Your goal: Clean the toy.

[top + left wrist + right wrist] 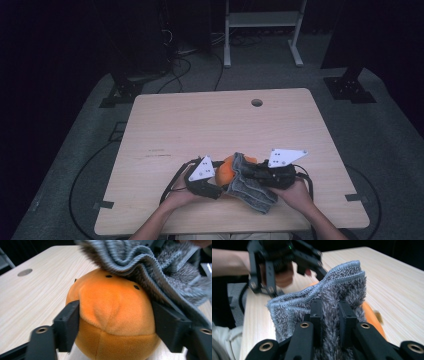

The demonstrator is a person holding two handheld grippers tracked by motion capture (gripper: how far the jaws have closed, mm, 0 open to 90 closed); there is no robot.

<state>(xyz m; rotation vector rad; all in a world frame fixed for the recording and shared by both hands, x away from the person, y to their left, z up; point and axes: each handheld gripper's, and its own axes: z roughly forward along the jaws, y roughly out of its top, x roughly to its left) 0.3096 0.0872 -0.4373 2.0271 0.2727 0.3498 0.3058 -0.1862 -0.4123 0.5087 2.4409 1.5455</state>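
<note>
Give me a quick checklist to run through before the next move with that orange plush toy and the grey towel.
1. Left gripper around the orange plush toy: ok, one jaw on each side, touching it.
2. Right gripper holding the grey towel: ok, jaws pinched shut on the fabric.
3. Towel lying over the toy: ok, it drapes across the top.
4. Toy resting on the table: cannot tell, its underside is hidden.
5. Table space around the work: ok, bare wood on all sides.
</note>
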